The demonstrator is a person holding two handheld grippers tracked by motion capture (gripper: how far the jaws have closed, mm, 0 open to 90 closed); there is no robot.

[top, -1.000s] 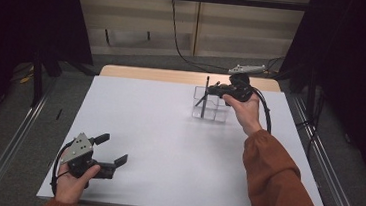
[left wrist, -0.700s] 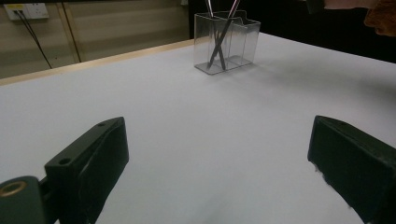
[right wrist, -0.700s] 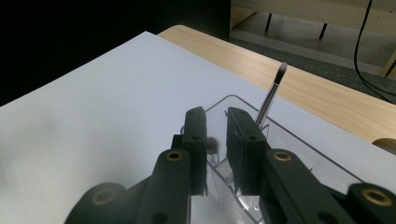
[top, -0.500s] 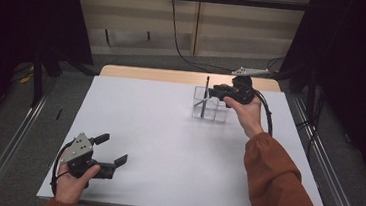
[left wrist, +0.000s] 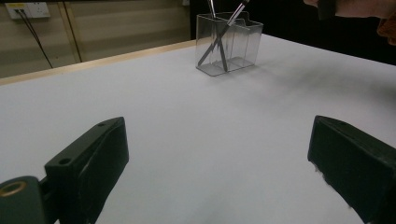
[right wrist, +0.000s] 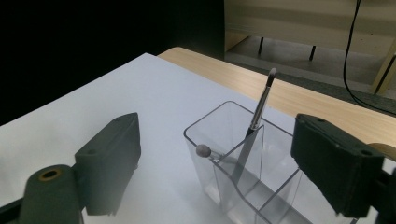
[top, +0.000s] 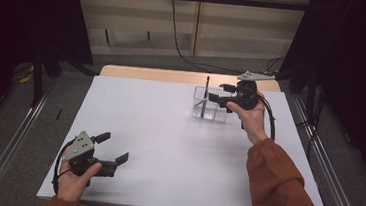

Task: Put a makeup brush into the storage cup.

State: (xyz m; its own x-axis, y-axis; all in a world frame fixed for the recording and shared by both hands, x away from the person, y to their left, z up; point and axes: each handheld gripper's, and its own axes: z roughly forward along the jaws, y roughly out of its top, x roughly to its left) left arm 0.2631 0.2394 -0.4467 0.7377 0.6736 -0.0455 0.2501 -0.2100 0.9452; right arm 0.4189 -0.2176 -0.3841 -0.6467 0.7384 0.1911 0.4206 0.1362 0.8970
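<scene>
While both tongs gape | clear plastic box (right wrist: 243, 177) w/ 2 slim brushes (right wrist: 259, 114) | matte white table (top: 167, 147)

Person is wearing a rust-orange long sleeve (top: 276, 191). Left gripper (top: 109, 150) and right gripper (top: 222, 94) are showing matte black bodies, blocky black jaws, grey three-cornered top plates, trailing black cables; brass-coloured screw seats are glinting at the jaw bases.

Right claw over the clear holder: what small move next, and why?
Probably lift the right claw back from the clear holder. Its jaws have just been opening, nothing is between them, and the brush already stands inside, leaning on a divider.
</scene>
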